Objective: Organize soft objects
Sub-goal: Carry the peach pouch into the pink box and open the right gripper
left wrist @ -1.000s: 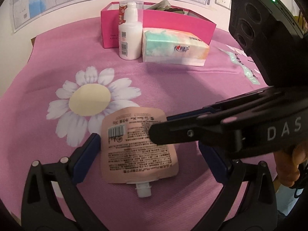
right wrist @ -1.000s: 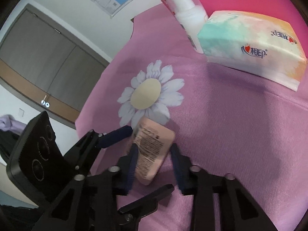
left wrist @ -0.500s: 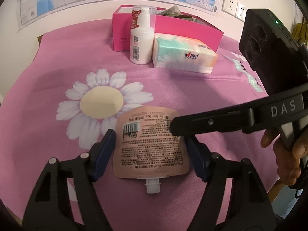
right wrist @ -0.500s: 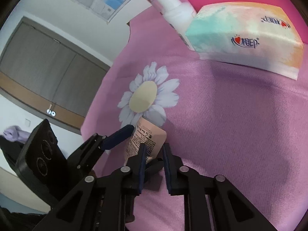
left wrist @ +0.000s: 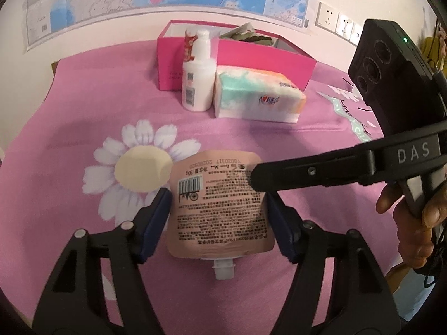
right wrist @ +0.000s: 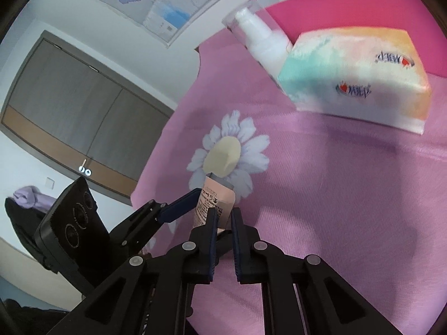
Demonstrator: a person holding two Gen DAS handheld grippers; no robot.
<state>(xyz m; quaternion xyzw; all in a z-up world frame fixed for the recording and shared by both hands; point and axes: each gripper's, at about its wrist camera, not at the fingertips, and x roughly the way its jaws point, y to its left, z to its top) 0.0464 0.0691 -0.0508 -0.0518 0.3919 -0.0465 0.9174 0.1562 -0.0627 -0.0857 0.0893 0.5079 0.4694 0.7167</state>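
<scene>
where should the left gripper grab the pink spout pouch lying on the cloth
Across the flat body, at its two long side edges, coming from the spout end. The pouch lies flat, spout toward the left gripper, whose closing jaws already straddle it. The right gripper is pinching the far corner.

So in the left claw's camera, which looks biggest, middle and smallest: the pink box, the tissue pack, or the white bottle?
As they look in that view:
1. pink box
2. tissue pack
3. white bottle
The box sits farthest back, so it is probably bigger still.
</scene>
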